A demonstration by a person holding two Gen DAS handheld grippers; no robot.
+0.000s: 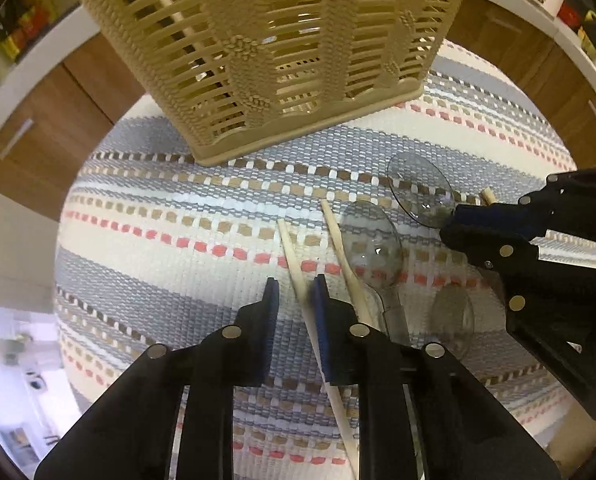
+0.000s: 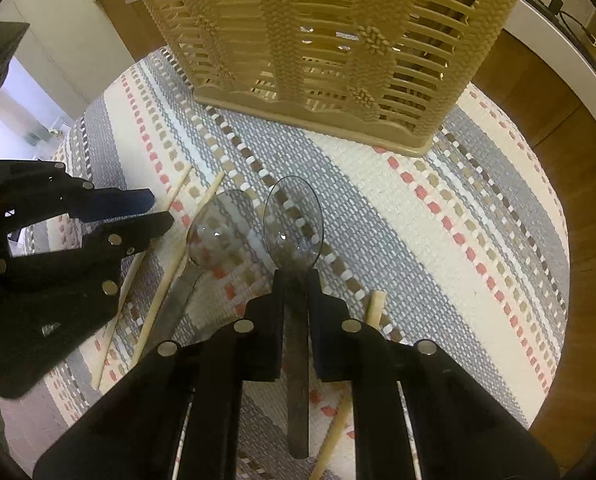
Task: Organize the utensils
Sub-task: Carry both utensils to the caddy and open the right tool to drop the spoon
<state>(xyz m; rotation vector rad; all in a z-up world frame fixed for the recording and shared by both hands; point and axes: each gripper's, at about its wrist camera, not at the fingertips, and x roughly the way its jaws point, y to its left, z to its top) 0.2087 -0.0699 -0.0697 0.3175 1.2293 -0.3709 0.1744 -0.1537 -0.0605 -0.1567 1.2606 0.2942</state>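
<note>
Basket of beige slatted plastic stands at the far side of the striped woven mat, upright, both cameras looking at its lower wall. I can make out nothing certain through the slats.

Left gripper points steeply down at the mat. I see a pale wooden chopstick running between its blue pads, lying against the right-hand pad; a gap shows on the other side in my left wrist view, but the fingers are drawn in close, so I read them as clenched on that chopstick. From the right wrist view the same gripper sits at the left edge with its tips nearly together.

Right gripper also points steeply down. Its two fingers are closed on the dark handle of a clear plastic spoon, just behind the bowl; the handle runs back between the fingers toward the camera. The spoon's bowl lies over the mat, well short of the basket.

A second clear spoon lies just left of the held one, on the mat. A second chopstick lies beside it, between the two grippers. Another chopstick shows at the right finger's outer side, partly hidden.

Wooden cabinet fronts ring the mat.
</note>
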